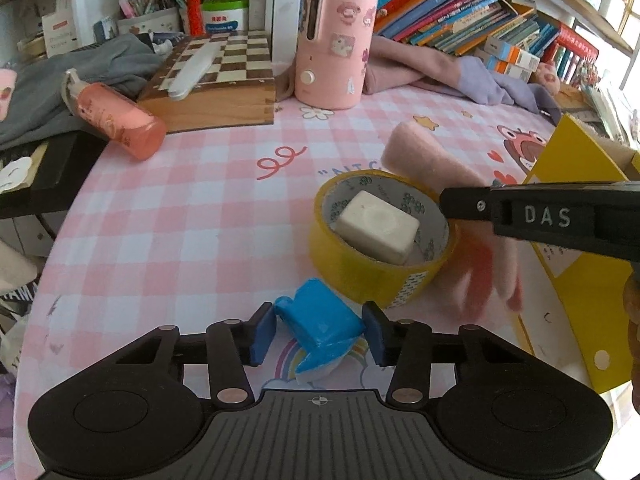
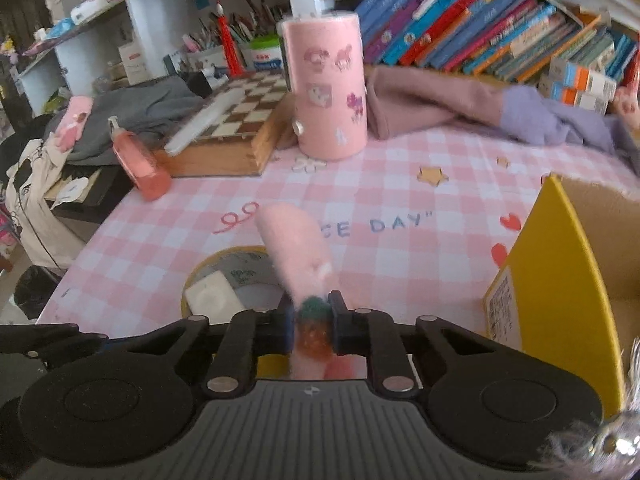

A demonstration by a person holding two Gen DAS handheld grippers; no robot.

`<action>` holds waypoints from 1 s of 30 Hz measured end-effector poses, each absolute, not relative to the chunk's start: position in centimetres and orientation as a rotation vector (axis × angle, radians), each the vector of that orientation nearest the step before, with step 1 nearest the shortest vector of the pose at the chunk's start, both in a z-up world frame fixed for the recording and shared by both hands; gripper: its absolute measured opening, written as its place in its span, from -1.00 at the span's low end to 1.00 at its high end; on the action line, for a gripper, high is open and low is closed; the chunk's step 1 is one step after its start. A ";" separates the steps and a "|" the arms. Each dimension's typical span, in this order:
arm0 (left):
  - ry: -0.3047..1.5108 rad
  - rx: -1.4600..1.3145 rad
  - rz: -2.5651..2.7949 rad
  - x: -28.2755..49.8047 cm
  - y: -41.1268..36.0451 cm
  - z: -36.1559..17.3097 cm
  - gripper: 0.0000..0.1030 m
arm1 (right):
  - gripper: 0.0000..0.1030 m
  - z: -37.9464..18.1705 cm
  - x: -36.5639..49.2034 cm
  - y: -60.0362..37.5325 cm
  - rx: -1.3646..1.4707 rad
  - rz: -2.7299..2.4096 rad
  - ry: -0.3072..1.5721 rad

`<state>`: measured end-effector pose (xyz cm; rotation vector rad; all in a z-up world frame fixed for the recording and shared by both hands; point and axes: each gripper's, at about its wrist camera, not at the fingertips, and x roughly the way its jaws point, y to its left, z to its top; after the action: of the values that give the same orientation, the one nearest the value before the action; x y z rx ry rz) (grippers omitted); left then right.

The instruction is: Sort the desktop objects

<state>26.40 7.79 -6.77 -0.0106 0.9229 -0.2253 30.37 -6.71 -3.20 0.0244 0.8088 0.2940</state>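
Tape [image 1: 380, 240], one yellow roll, lies flat on the pink checked surface [image 1: 180, 220] just ahead of my left gripper [image 1: 318, 334] and a little to its right, with one white eraser [image 1: 378, 226] resting inside its core. Between my left gripper's two blue pads sits one blue wrapped block [image 1: 320, 320]; the pads are spread to either side of it, the left one right at its edge, and I cannot tell whether they press it. My right gripper [image 2: 312, 326] is pinched tight on one pink plush toy [image 2: 298, 248], which sticks out forward and blurred, its far end over the roll's right rim. From the left view that gripper reaches in from the right, above the roll. One yellow box [image 2: 556, 292] stands open to the right of my right gripper. Farther ahead of both grippers stand one pink cylinder [image 1: 336, 40], one chessboard [image 1: 216, 76] with a white case lying on it, and one pink bottle [image 1: 116, 118] tipped on its side to the left. Books [image 2: 480, 20] in a row fill the shelf behind.
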 end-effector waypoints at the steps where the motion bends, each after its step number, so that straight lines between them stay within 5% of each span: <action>1: 0.918 -0.018 -0.224 26.2 7.9 -6.5 -0.13 | -0.72 -2.9 30.2 -6.7 0.021 0.295 0.796; 30: 0.727 -0.142 -0.279 16.6 10.9 2.1 -0.15 | -0.72 3.3 18.8 -9.7 0.068 0.285 0.656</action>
<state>16.55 10.92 2.09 -0.1416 0.7268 -0.2788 18.77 -9.68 3.25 0.0684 0.6564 0.2848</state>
